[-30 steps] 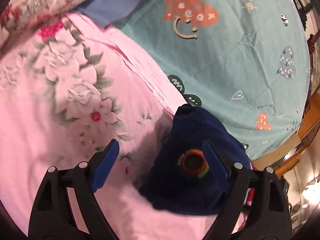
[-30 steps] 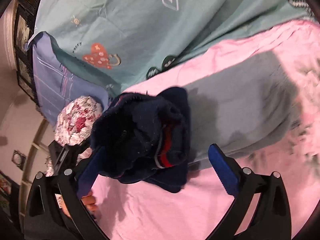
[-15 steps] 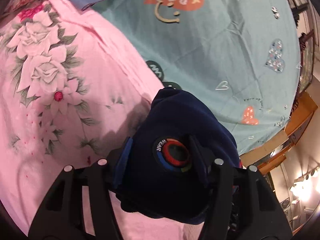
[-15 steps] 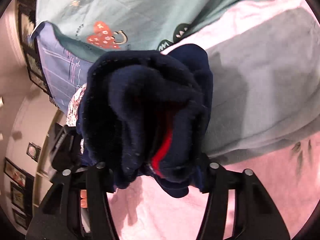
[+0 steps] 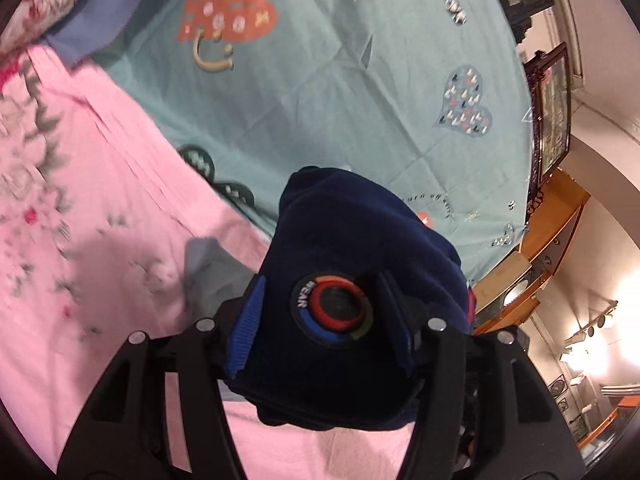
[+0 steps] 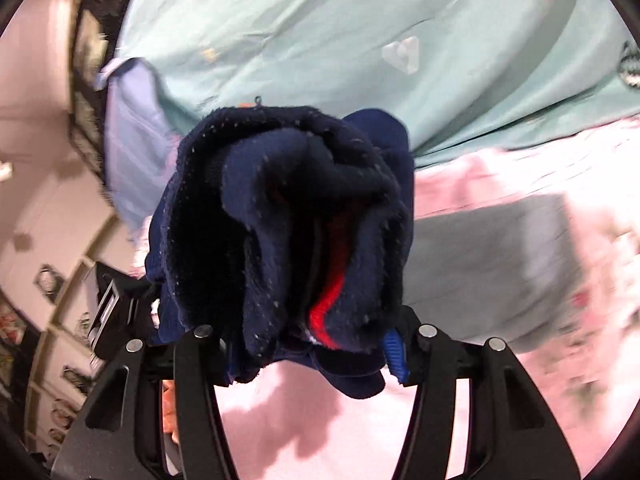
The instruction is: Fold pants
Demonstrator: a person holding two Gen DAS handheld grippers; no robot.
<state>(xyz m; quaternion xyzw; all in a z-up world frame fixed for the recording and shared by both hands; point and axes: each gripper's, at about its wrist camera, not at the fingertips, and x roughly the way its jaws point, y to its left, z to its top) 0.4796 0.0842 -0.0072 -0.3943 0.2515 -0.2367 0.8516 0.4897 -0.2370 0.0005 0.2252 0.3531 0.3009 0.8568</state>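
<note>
Pants, one bundle, two tools gripping

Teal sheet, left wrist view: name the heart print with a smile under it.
The big red-orange heart at top; the blue-grey heart has no smile.

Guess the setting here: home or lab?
Most likely a home bedroom. The navy pants, clamped in both grippers, hang over a bed with a pink floral sheet and a teal heart-print cover. Framed pictures and wooden furniture stand behind.
</note>
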